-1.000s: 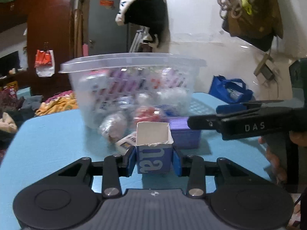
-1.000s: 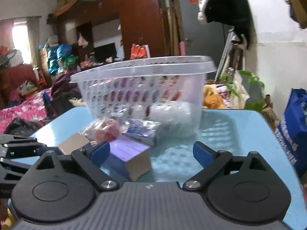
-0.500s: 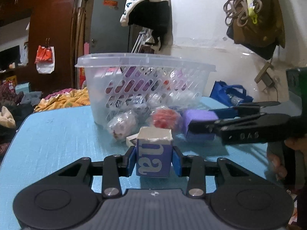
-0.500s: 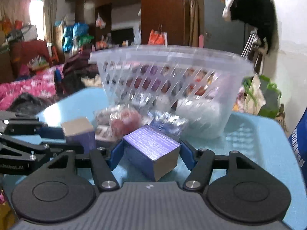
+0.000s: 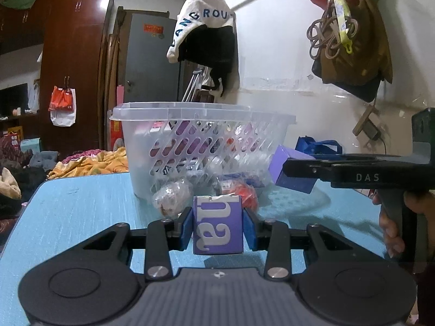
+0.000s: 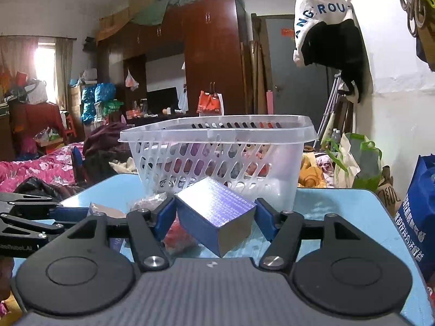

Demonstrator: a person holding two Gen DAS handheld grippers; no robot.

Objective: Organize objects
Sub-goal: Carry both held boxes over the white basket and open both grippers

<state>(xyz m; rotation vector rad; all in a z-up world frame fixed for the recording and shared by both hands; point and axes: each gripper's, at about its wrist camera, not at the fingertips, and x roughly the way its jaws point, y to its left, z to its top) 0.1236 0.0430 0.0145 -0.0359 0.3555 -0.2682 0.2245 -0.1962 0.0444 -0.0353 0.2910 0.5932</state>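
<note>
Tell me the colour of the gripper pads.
Blue: the left gripper pads show it best in the left wrist view.

A lived-in home, a bedroom by its looks; a bed with a pink floral cover (image 6: 35, 168) stands by dark wooden wardrobes (image 6: 214, 54). Heaped clothes (image 5: 92, 161) lie about; bags (image 5: 350, 27) hang on the wall.

Both views are sharp and evenly lit by cool indoor light. A window (image 6: 46, 62) at the far left of the right view blows out to white. Glare streaks the wardrobe (image 5: 104, 2) and glossy wall (image 5: 337, 125). Soft shadows lie on the bench (image 5: 81, 203). Fisheye bending curves the edges, corners vignetted black.
</note>
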